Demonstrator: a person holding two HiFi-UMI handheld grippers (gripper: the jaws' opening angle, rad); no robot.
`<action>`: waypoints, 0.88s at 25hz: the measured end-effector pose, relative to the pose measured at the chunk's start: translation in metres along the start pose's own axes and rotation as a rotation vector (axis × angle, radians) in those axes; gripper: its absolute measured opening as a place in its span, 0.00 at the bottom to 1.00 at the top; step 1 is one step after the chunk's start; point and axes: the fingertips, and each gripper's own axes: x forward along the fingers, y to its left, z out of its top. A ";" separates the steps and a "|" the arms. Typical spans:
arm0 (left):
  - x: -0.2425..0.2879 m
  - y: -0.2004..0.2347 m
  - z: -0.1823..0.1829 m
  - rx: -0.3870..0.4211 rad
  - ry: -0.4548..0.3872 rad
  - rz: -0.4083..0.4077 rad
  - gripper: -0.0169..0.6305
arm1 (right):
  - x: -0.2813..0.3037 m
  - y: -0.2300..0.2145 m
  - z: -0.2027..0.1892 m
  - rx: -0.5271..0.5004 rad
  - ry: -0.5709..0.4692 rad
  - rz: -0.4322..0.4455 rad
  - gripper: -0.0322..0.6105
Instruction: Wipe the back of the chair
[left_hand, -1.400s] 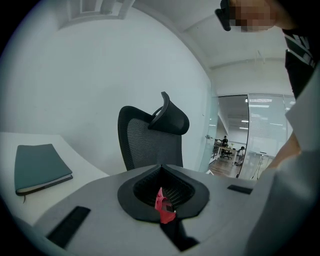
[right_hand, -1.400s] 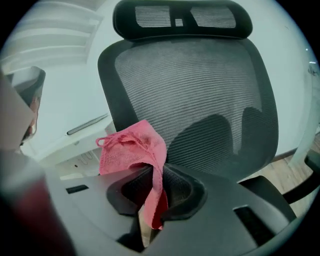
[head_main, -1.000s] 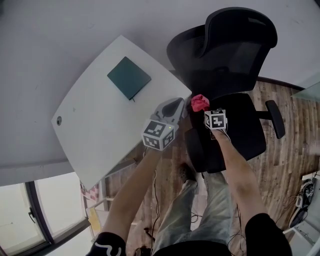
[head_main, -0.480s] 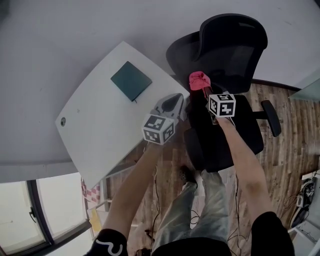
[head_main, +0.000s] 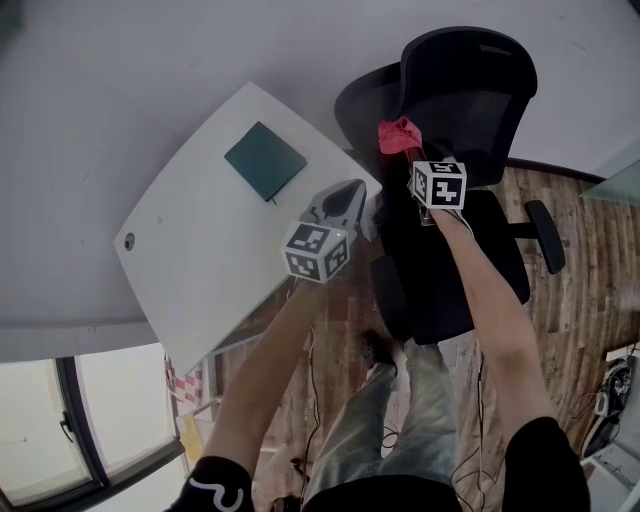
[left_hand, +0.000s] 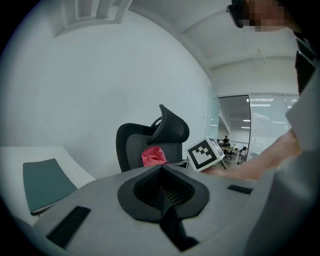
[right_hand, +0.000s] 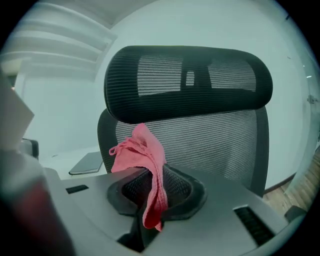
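Observation:
A black mesh office chair (head_main: 470, 90) stands beside the white table; its backrest (right_hand: 200, 142) and headrest (right_hand: 187, 80) fill the right gripper view. My right gripper (head_main: 410, 150) is shut on a red cloth (head_main: 398, 134) and holds it up in front of the backrest, close to the mesh. The red cloth (right_hand: 145, 165) hangs out of the shut jaws. My left gripper (head_main: 345, 205) hovers over the table's corner, shut with nothing in it. From the left gripper view the chair (left_hand: 150, 145) and the cloth (left_hand: 154, 156) show ahead.
A white table (head_main: 200, 230) lies to the left with a dark green notebook (head_main: 265, 160) on it. Wooden floor (head_main: 590, 270) lies to the right, with cables at the far right edge. The person's legs stand below the chair seat (head_main: 450, 270).
My right gripper has risen with the red cloth from near the seat to in front of the backrest. The left gripper has stayed in place.

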 end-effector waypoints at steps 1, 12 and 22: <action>0.001 0.001 -0.002 0.003 0.005 -0.002 0.06 | 0.001 -0.002 -0.005 0.003 0.005 -0.006 0.16; 0.020 -0.009 -0.042 0.008 0.053 -0.047 0.06 | 0.006 -0.024 -0.105 0.065 0.113 -0.045 0.16; 0.026 -0.022 -0.072 0.015 0.096 -0.075 0.06 | 0.002 -0.048 -0.198 0.148 0.250 -0.117 0.16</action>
